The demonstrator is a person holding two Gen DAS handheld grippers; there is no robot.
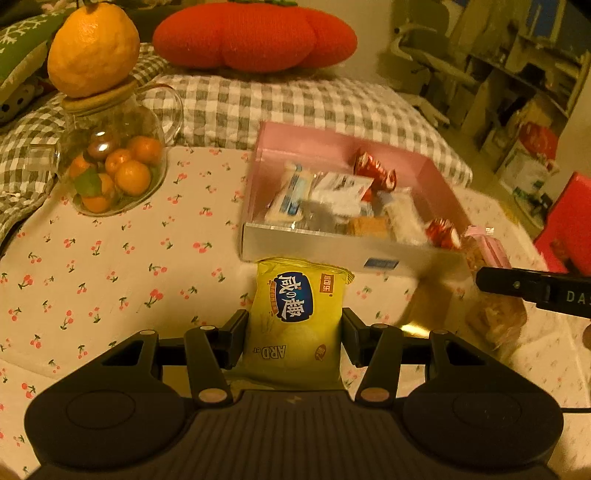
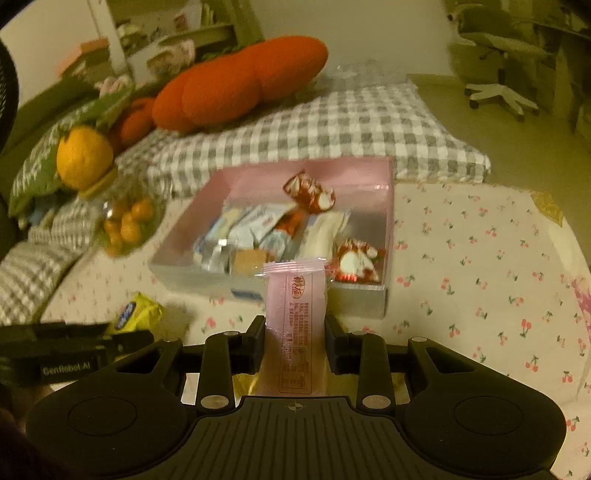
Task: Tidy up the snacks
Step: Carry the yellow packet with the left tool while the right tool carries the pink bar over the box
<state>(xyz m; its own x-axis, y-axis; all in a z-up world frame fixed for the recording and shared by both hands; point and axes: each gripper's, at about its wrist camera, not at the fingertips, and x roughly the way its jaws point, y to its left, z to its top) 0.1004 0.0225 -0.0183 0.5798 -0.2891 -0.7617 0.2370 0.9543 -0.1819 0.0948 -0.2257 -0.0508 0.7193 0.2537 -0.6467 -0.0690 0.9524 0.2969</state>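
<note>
My left gripper (image 1: 294,334) is shut on a yellow-green snack packet (image 1: 297,314), held just in front of the pink snack box (image 1: 332,147). The box holds several wrapped snacks, among them red-and-white candies (image 1: 375,171). My right gripper (image 2: 294,341) is shut on a pink wrapped snack bar (image 2: 297,317), held in front of the same box (image 2: 389,229). The yellow packet shows in the right wrist view (image 2: 135,315) at lower left, beside the left gripper's body. The pink bar also shows in the left wrist view (image 1: 487,247), at the right.
A glass jar of small oranges (image 1: 114,173) with a large citrus fruit (image 1: 92,48) on its lid stands at the table's far left. A red pumpkin cushion (image 1: 255,35) lies on the checked bedding (image 1: 295,103) behind. A red box (image 1: 569,229) stands at the right.
</note>
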